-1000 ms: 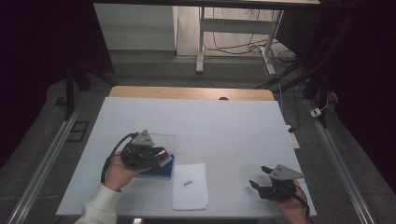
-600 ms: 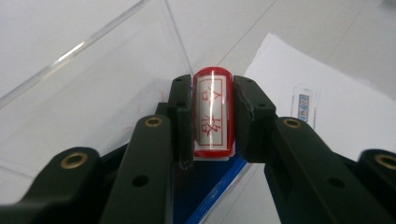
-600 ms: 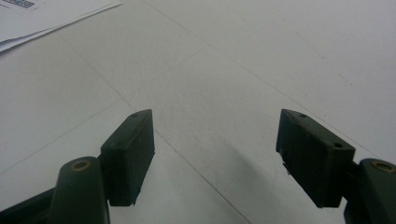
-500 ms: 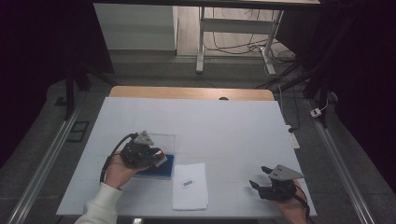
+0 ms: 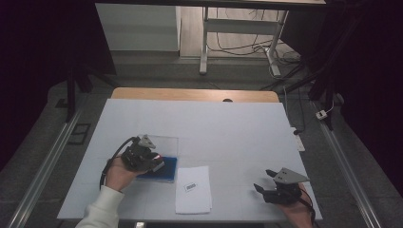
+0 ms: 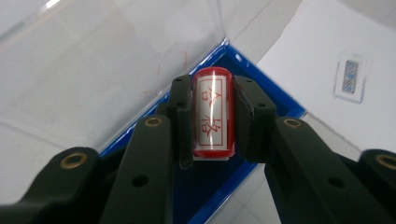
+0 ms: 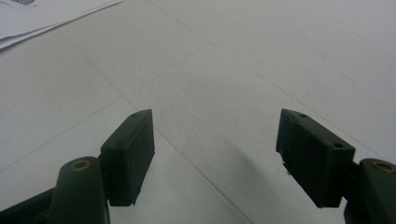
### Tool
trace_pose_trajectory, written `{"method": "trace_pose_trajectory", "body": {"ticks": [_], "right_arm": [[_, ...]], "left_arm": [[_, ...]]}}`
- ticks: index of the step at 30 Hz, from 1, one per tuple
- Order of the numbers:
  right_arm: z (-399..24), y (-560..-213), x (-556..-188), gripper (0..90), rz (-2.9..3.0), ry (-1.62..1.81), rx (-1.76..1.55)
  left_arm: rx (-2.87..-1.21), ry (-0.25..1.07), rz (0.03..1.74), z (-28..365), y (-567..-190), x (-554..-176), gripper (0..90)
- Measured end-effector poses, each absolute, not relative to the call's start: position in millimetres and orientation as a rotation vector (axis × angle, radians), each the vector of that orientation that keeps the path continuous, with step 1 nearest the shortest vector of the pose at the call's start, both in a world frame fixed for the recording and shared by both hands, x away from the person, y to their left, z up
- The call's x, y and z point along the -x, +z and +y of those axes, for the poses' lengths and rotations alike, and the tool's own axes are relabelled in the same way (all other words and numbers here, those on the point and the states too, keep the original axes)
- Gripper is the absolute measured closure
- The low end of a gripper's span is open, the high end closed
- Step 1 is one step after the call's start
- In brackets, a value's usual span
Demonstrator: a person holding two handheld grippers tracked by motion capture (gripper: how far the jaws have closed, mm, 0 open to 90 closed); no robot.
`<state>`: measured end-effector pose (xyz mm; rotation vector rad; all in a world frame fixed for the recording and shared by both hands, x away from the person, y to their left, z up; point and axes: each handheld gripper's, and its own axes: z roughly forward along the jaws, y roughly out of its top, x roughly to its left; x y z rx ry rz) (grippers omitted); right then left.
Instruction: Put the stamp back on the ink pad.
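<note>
A white tabletop (image 5: 228,128) stands in a dark room with cables on the grey floor (image 5: 157,66) behind. The left gripper (image 6: 212,116) pinches a red stamp (image 6: 213,112) over the blue tray (image 5: 167,168) near the tabletop's front left, beside a paper sheet (image 5: 194,190). The right gripper (image 7: 215,154) rests with jaws spread, empty.

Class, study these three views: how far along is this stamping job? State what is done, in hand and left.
Done: the clear lid is open, and the left claw has gripped the red stamp. In hand: the stamp is over the blue ink pad. Left: the paper sheet shows no red mark, so stamping likely remains. The right claw is open.
</note>
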<state>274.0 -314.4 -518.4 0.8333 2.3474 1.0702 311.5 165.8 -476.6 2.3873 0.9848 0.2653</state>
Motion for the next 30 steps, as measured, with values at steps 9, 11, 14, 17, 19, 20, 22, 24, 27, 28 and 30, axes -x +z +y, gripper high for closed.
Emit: {"method": "trace_pose_trajectory", "body": {"ticks": [9,11,14,17,19,20,22,24,27,28,30], "right_arm": [[-316,-519,-274,27.7,2.346,1.067,-0.842],[-316,-519,-274,27.7,2.347,1.065,-0.838],[-316,-519,-273,27.6,2.348,1.075,-0.843],[-315,-519,-273,27.6,2.352,1.078,-0.830],[-315,-519,-273,27.5,2.353,1.078,-0.830],[-315,-518,-273,27.6,2.353,1.079,-0.830],[-315,-518,-272,27.6,2.350,1.076,-0.828],[-315,-518,-272,27.5,2.349,1.085,-0.825],[-315,-517,-271,27.5,2.347,1.093,-0.823],[-316,-517,-272,27.5,2.348,1.093,-0.822],[-318,-517,-272,27.5,2.343,1.121,-0.837]], "left_arm": [[-2.388,0.275,0.987,165,-479,-312,66.0],[-2.355,0.306,0.979,165,-476,-310,54.6],[-2.283,0.357,0.976,166,-468,-304,44.6],[-2.211,0.371,0.968,167,-461,-298,36.8],[-2.191,0.389,0.960,167,-459,-295,34.1],[-2.188,0.401,0.954,167,-458,-293,33.6],[-2.178,0.417,0.939,168,-457,-287,33.6],[-2.152,0.413,0.926,170,-456,-280,33.5],[-2.158,0.440,0.923,173,-459,-269,32.6],[-2.161,0.444,0.923,173,-460,-266,32.0],[-2.152,0.444,0.916,174,-462,-260,32.0]]}}
